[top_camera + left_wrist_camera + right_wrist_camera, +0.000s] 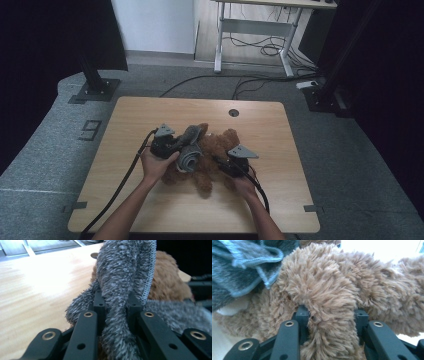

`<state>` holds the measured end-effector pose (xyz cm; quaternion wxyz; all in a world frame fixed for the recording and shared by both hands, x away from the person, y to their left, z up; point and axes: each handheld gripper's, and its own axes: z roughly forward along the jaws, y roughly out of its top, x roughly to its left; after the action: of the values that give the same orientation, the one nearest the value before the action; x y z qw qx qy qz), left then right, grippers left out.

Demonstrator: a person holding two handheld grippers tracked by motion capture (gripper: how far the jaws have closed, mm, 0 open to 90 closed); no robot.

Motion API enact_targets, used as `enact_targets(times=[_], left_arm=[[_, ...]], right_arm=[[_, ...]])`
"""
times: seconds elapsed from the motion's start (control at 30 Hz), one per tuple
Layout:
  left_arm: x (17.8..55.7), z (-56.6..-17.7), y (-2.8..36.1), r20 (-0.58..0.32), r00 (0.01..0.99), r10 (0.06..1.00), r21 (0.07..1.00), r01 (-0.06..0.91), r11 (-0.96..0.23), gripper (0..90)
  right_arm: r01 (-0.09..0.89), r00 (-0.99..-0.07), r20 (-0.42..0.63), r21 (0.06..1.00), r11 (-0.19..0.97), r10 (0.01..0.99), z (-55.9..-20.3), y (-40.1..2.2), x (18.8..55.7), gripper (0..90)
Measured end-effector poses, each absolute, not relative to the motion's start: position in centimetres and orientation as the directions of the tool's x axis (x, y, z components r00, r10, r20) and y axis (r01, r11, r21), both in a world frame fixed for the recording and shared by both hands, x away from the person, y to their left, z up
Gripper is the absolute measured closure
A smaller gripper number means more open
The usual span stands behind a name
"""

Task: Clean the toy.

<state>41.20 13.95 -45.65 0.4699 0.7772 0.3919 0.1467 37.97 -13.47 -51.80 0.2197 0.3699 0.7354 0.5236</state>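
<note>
Teddy bear (212, 160) on table (150, 115) centre; cloth (190, 150) on bear's left side; left gripper (176, 146) left of bear, right gripper (220, 162) at bear's right

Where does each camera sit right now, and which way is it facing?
High view: above the person's side, looking forward and down on the table; both forearms, left gripper and right gripper show.
Left gripper view: rides the left gripper, looking along jaws clamped on the grey cloth.
Right gripper view: rides the right gripper, jaws clamped on the brown teddy bear.
Shared: bear and cloth appear in all three.
</note>
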Motion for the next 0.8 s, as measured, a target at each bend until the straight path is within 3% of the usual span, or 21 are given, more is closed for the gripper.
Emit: enact_targets(times=[0.27,0.5,0.67,0.8], left_arm=[[40.0,-47.2,14.0,-0.202,0.674,0.710,0.836,0.497,-0.234,76.4],[37.0,-48.4,14.3,-0.227,0.706,0.671,0.852,0.477,-0.214,77.2],[35.6,-49.1,14.2,-0.234,0.712,0.662,0.864,0.465,-0.195,77.7],[35.4,-49.3,14.3,-0.244,0.712,0.658,0.865,0.466,-0.184,77.9]], right_arm=[[0.225,-0.687,-0.031,0.941,0.253,0.726,-52.6,-14.0,35.7,57.9],[0.199,-0.731,-0.068,0.931,0.308,0.679,-53.1,-14.9,32.6,43.7],[0.240,-0.750,-0.004,0.930,0.278,0.662,-52.8,-16.2,31.5,34.8],[0.319,-0.726,0.129,0.933,0.165,0.675,-52.2,-17.8,31.7,23.0]])
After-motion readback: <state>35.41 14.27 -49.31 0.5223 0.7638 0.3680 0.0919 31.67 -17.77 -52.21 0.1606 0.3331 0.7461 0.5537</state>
